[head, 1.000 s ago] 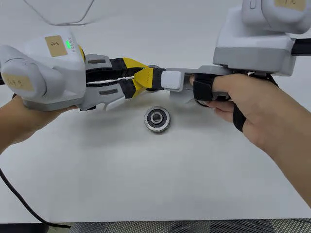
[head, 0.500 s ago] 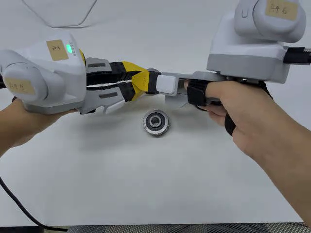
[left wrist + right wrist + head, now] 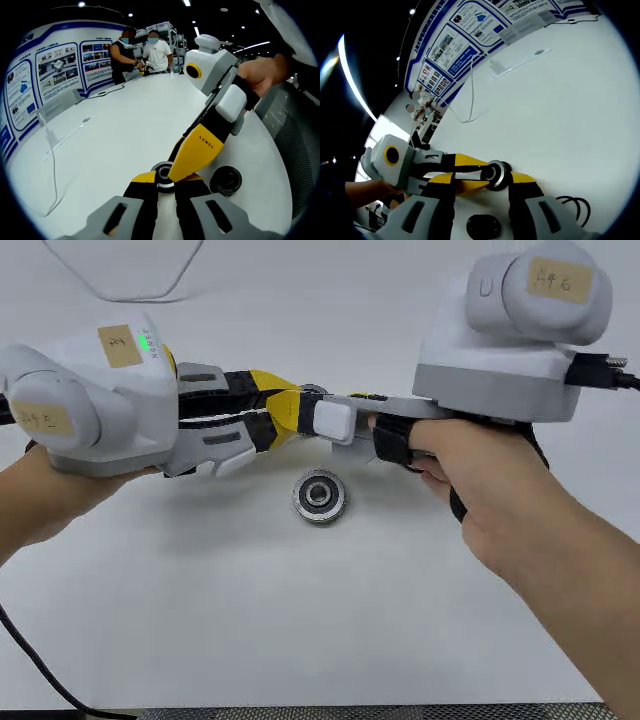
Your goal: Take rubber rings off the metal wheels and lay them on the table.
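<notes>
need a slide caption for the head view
Left claw and right claw meet on a raised wheel; a second metal wheel lies on the table

light: bright, from overhead | shadows: soft | focus: sharp | gripper views: fisheye-bent

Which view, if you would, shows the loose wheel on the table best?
The head view: the loose wheel lies unobstructed, hub visible. Both gripper views catch it as a dark disc low in frame.

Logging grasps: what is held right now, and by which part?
One metal wheel, held by both: the left gripper and the right gripper each clamp its outer edge. Whether they grip rubber or metal cannot be told. A second wheel lies free.
</notes>
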A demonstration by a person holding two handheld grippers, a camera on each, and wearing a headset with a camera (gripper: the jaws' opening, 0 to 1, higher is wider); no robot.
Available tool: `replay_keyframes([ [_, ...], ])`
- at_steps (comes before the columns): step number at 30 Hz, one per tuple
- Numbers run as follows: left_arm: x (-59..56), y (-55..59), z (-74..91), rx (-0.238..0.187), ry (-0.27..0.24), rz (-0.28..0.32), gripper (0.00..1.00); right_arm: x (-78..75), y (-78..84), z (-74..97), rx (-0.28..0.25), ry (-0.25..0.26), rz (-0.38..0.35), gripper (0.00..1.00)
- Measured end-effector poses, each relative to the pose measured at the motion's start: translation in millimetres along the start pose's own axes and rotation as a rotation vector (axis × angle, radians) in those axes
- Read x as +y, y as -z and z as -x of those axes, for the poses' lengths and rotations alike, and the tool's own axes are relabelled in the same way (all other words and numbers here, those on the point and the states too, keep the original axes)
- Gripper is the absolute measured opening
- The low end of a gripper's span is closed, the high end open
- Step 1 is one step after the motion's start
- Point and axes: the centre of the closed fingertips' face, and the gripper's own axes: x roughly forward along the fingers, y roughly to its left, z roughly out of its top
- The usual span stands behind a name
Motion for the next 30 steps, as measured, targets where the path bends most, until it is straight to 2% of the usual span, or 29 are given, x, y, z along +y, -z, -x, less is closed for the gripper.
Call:
replay_keyframes([
  [6,-0.3,0.3,-0.1,0.001,0.0,-0.001,0.11,2.7,0.8,-0.5,0.002,-0.01,0.002,0.48],
  [11,-0.4,0.2,-0.2,0.001,0.002,-0.002,0.11,1.3,0.3,1.2,0.02,-0.035,-0.05,0.47],
  [15,-0.2,0.3,-0.2,0.001,0.002,-0.001,0.11,1.2,0.8,2.8,0.014,-0.054,-0.108,0.46],
  [18,-0.2,0.4,-0.1,0.002,0.001,-0.001,0.11,2.6,3.1,3.7,0.016,-0.059,-0.121,0.46],
  [21,0.0,0.4,-0.1,0.002,0.001,0.001,0.11,2.1,3.7,5.2,-0.004,-0.068,-0.146,0.45],
  [23,-0.1,0.4,-0.1,0.002,0.0,0.002,0.11,0.3,1.3,6.6,-0.038,-0.07,-0.198,0.43],
  [25,-0.1,0.3,-0.1,0.002,0.0,0.002,0.11,-0.9,1.4,8.0,-0.051,-0.074,-0.219,0.42],
  [30,-0.8,-0.4,-0.8,-0.003,0.003,0.004,0.11,-1.2,0.8,8.9,-0.061,-0.071,-0.219,0.41],
])
